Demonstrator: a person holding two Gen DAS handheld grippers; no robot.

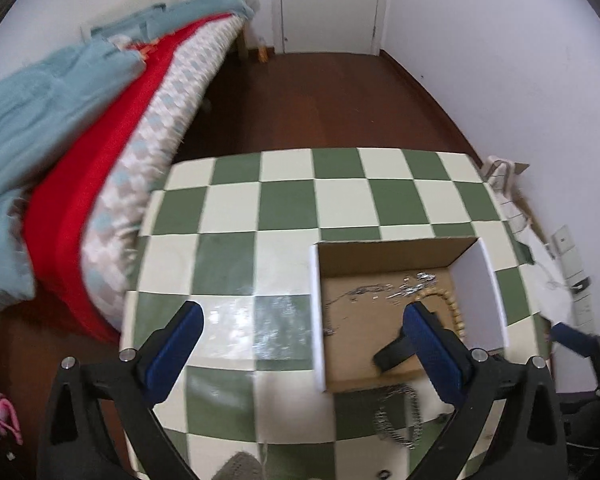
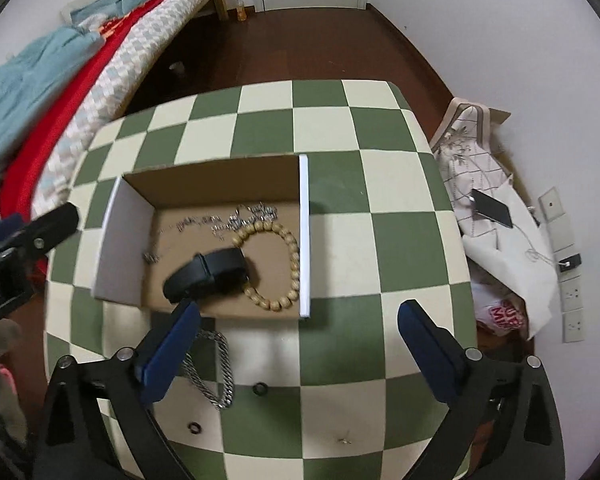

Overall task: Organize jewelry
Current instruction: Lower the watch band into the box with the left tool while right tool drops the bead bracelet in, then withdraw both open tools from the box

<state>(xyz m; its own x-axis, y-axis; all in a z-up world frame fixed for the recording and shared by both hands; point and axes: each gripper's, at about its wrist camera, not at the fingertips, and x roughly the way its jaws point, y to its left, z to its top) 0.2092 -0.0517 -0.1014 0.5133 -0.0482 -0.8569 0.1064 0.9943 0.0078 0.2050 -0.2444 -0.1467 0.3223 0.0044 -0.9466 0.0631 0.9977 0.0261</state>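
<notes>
Box: an open cardboard box [image 2: 220, 184] lies on the green and cream checkered table [image 2: 340, 240]; all places below are told from this box
Inside the box: a wooden bead bracelet [image 2: 292, 256], a black band [image 2: 208, 270] that overlaps it, and thin silver chains [image 2: 236, 222] near the far wall
In front of the box: a thick silver chain [image 2: 220, 376] and two small dark rings [image 2: 260, 389] on the table
Left gripper [image 1: 304, 340]: fingers wide apart, holding nothing; above the box's left wall
Right gripper [image 2: 300, 340]: fingers wide apart, empty; above the table, just in front of the box
</notes>
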